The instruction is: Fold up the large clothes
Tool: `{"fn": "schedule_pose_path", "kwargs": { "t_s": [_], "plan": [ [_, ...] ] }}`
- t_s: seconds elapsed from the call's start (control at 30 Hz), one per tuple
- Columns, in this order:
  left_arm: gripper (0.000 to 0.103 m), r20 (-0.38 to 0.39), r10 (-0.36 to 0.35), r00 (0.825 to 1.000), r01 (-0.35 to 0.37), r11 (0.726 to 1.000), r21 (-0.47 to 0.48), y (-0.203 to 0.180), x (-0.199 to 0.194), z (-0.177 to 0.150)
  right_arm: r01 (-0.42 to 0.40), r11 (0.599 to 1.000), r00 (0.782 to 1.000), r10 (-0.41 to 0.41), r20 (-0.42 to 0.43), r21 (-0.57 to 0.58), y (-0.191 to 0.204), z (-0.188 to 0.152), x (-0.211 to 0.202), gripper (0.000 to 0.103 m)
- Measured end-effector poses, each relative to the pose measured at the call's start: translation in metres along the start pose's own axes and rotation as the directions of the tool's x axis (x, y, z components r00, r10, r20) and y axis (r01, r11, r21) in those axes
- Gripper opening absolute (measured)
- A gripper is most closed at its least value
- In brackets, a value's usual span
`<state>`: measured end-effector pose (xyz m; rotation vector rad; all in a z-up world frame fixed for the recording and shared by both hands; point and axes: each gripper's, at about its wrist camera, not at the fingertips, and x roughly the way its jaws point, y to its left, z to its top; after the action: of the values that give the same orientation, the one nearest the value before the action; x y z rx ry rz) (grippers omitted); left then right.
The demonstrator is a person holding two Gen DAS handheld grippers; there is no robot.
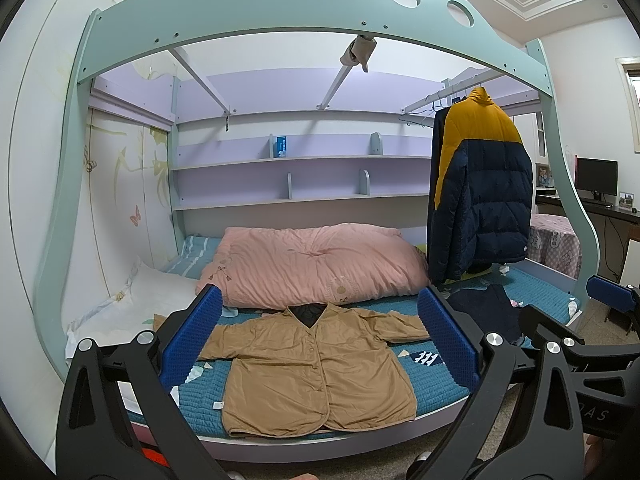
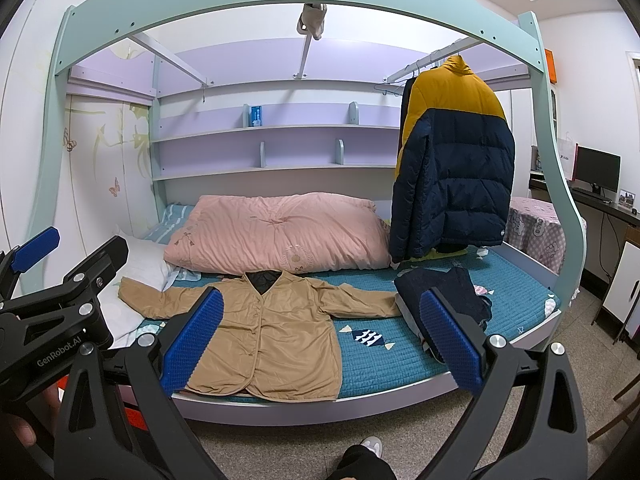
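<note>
A tan button-front jacket (image 1: 316, 372) lies flat, face up, sleeves spread, on the teal quilted bed (image 1: 436, 380). It also shows in the right wrist view (image 2: 280, 336). My left gripper (image 1: 320, 344) is open and empty, held in front of the bed with the jacket seen between its blue pads. My right gripper (image 2: 320, 336) is open and empty, also short of the bed, to the right of the left one. A dark navy garment (image 2: 444, 292) lies crumpled on the bed, right of the jacket.
A pink duvet (image 1: 320, 264) lies behind the jacket. A yellow and navy puffer jacket (image 1: 480, 184) hangs from a rail at the right. A white pillow (image 1: 136, 308) is at the left. The bunk frame (image 1: 280, 20) arches overhead. A desk with a monitor (image 2: 596, 168) stands far right.
</note>
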<state>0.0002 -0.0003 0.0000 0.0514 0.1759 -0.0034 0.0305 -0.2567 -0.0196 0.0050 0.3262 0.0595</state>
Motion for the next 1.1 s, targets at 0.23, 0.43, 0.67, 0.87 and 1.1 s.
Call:
{"fn": "schedule_pose_path", "kwargs": {
  "t_s": [0.23,0.43,0.67,0.87,1.1],
  "plan": [
    [0.098,-0.001,0.000,1.000,0.000,1.000,0.001,0.000,0.000,0.000,0.000,1.000,1.000,0.000,0.000,0.000,0.000,0.001,0.000,0.095],
    [0.098,-0.001,0.000,1.000,0.000,1.000,0.001,0.000,0.000,0.000,0.000,1.000,1.000,0.000,0.000,-0.001,0.001,0.001,0.001,0.095],
    [0.098,-0.003,-0.001,1.000,0.001,1.000,0.001,0.000,0.000,0.000,0.000,1.000,1.000,0.000,-0.002,0.000,0.001,0.001,0.001,0.095],
    [0.098,-0.004,-0.002,1.000,0.002,1.000,0.000,0.001,0.004,-0.004,-0.001,1.000,1.000,0.001,-0.003,0.000,0.001,0.002,0.004,0.095],
    [0.098,-0.022,-0.015,1.000,0.015,1.000,0.001,0.003,0.025,-0.012,0.010,1.000,1.000,-0.010,-0.007,0.004,0.007,-0.006,0.023,0.095]
  ]
}}
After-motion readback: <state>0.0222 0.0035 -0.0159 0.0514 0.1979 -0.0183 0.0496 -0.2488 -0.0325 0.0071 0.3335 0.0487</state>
